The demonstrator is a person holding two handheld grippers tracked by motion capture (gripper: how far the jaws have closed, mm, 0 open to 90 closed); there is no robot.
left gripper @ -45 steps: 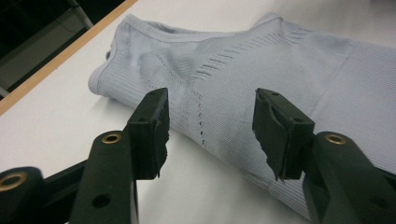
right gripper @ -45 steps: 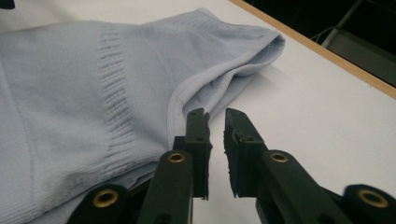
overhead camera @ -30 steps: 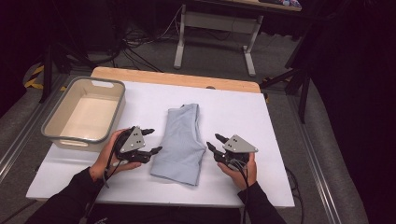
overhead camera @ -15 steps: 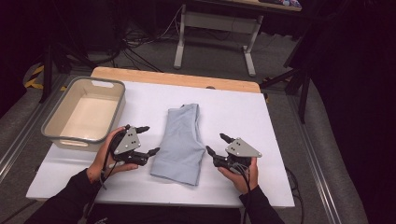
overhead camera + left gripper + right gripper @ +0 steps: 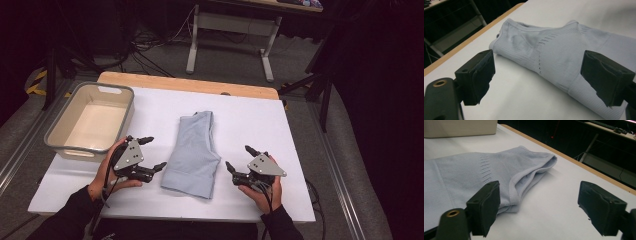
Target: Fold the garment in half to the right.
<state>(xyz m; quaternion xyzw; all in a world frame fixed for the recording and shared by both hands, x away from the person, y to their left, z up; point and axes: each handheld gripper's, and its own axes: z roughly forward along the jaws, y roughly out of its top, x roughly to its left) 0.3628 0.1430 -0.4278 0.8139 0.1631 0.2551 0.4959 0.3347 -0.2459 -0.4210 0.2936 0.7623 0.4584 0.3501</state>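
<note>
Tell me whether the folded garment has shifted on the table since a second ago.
No. The light blue folded garment lies in the same spot, its top edge the same way off the beige bin and the table's wooden edge.

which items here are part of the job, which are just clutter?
In play:
- folded light-blue garment
- left gripper, jaws just opened, nothing between them
- right gripper, the same
- possibly the beige bin

Lying about:
- metal stand
- floor cables
</note>
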